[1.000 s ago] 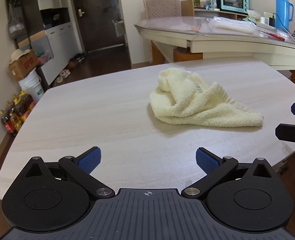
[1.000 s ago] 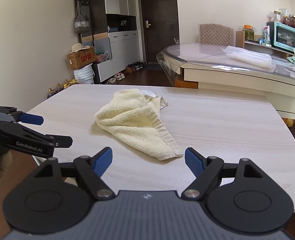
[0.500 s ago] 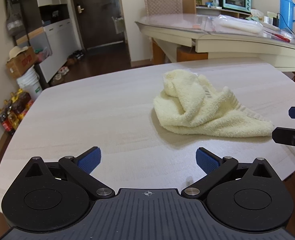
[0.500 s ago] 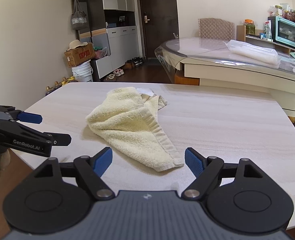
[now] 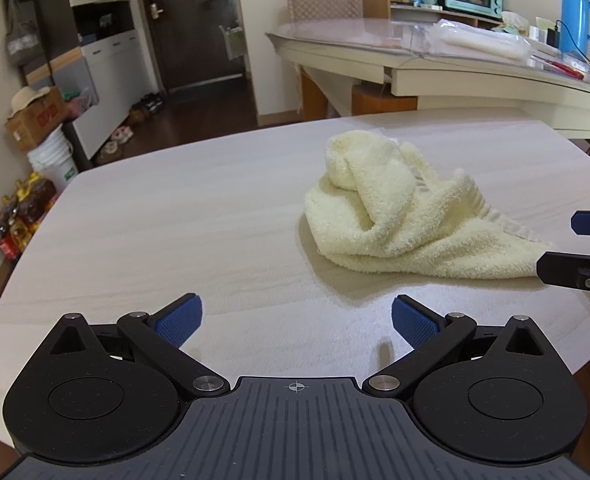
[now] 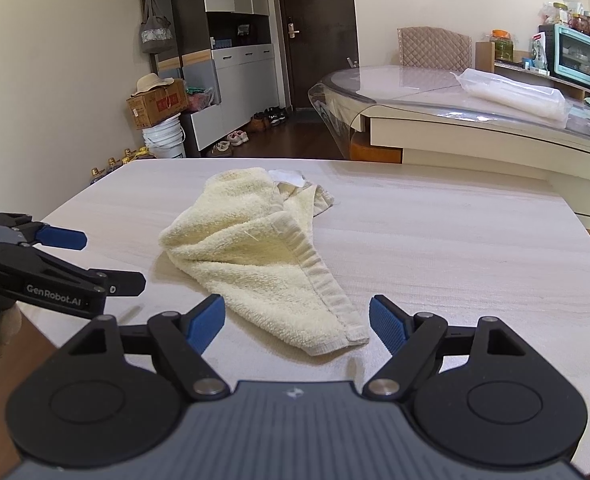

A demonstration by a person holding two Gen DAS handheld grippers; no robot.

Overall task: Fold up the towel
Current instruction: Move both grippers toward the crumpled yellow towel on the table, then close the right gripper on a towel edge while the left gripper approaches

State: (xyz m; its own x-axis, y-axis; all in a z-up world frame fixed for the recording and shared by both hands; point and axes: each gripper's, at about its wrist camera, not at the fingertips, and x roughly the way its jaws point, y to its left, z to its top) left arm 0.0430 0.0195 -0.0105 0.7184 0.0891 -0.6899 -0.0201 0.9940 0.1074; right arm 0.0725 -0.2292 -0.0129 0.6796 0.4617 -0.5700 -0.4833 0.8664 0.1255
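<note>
I hold the left gripper (image 5: 297,318) and right gripper (image 6: 297,322) spread, empty, approaching the crumpled towel (image 6: 255,248); next, pinch its near corner (image 6: 351,336).

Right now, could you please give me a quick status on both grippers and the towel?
Left gripper open, empty. Right gripper open, empty, near towel corner. Towel crumpled on the table, unfolded. Nothing in the way.
</note>
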